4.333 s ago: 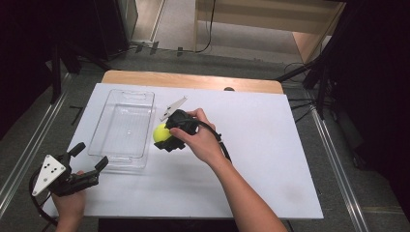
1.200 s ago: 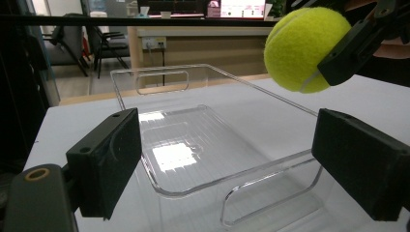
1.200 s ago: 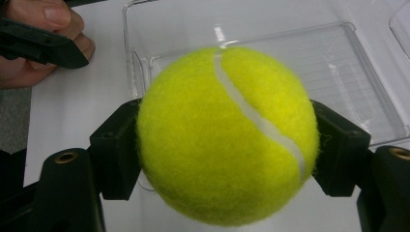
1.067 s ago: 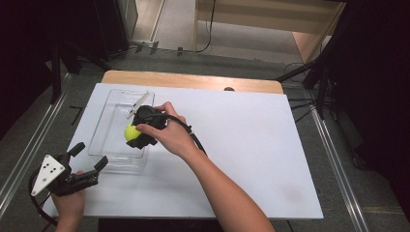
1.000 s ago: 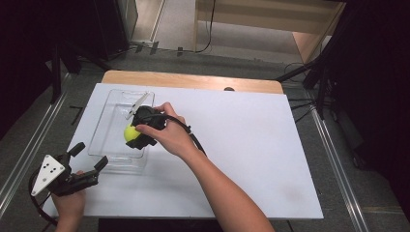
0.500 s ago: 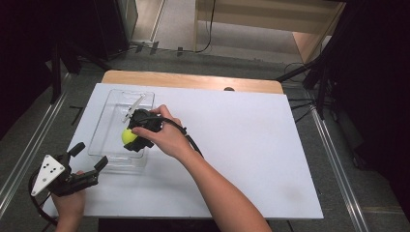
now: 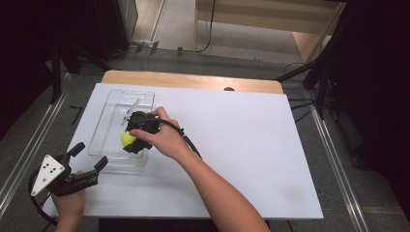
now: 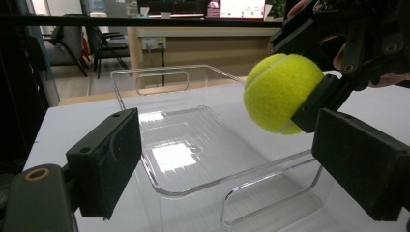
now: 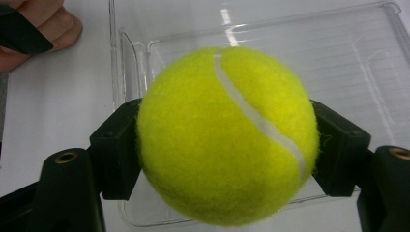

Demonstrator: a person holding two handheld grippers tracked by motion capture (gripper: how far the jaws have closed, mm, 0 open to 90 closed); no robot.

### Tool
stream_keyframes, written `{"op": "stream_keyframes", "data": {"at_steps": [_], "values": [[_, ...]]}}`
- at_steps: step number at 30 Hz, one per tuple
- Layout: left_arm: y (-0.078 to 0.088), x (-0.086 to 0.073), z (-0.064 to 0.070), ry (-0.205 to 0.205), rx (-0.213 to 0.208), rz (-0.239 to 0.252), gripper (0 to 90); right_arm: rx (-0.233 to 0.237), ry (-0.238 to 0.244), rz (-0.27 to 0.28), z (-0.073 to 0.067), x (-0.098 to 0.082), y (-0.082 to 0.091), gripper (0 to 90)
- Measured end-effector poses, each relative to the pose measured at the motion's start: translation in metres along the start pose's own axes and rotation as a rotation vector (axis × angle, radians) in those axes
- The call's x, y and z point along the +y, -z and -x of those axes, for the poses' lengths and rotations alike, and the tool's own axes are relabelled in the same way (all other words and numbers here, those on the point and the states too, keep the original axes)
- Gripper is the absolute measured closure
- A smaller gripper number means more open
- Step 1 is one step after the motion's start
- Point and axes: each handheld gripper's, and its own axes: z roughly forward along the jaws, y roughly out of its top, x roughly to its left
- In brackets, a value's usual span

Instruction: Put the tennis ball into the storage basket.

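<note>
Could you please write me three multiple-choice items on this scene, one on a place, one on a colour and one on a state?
1. Where is the tennis ball?
A. Held above the clear tray
B. Lying on the bare white board
C. On the floor beside the table

2. What colour is the ball?
A. Orange
B. Yellow-green with a white seam
C. Blue

3. How does the left gripper stand?
A. Shut on the ball
B. Shut on the tray's rim
C. Open, with nothing between its jaws

Answers:
1. A: the left gripper view shows the ball in the air over the tray's floor, carried by the right gripper.
2. B: the right gripper view shows yellow-green felt crossed by a white seam.
3. C: its own view shows the two jaws wide apart, near the tray's edge but not closed on it.
</note>
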Motion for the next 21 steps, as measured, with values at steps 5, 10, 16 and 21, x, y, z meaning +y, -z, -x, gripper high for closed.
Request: {"op": "stream_keyframes", "data": {"at_steps": [5,10,16,21], "values": [[0.000,0.000,0.000,0.000,0.000,-0.002,11.1,0.000,0.005,-0.008,0.000,0.000,-0.004,23.5],[0.000,0.000,0.000,0.000,0.001,0.001,11.1,-0.001,0.012,-0.014,0.001,0.000,-0.008,23.6],[0.000,0.000,0.000,0.000,0.001,-0.001,11.1,-0.004,0.020,-0.024,0.002,-0.001,-0.012,23.6],[0.000,0.000,0.000,0.001,0.000,0.001,11.1,-0.001,0.025,-0.034,0.003,-0.002,-0.015,23.6]]}}
